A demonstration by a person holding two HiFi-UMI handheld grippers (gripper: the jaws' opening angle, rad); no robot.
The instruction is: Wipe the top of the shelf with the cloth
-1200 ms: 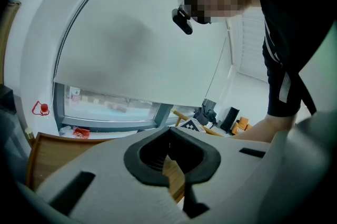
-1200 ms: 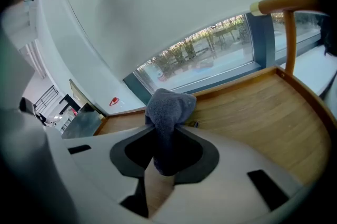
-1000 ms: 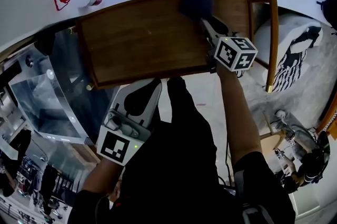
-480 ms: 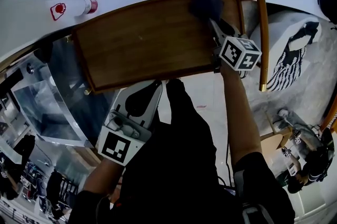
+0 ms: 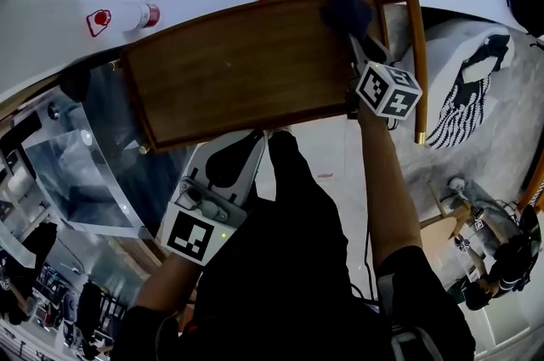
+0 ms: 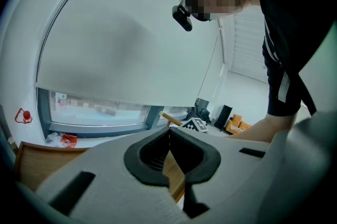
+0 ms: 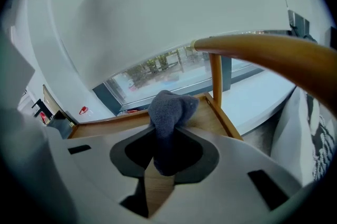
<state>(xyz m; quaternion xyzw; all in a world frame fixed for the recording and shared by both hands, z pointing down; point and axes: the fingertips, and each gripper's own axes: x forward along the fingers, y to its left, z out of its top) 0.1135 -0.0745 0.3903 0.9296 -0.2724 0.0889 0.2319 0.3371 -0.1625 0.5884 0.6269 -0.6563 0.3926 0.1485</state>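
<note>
Two grippers in frame, only one working. The right gripper (image 7: 166,153) is clenched on the dark blue-grey cloth (image 7: 169,112), a soft bunched wad pinched mid-fold with its free end bulging past the tips. In the head view the cloth (image 5: 344,11) lies over the far right corner of the wooden shelf top (image 5: 238,66), just inside the raised rim; I judge it is touching the wood. The left gripper (image 6: 169,157) has its jaws together with nothing between them. It hangs off the shelf's near edge, idle.

Handling judgement: the cloth is light, limp and compressible, and will likely drag and roll on the wood. The best hold is deep in the bunch, never on a loose corner. The rim and the wooden rail (image 5: 414,45) beside that corner could snag the wad.
</note>
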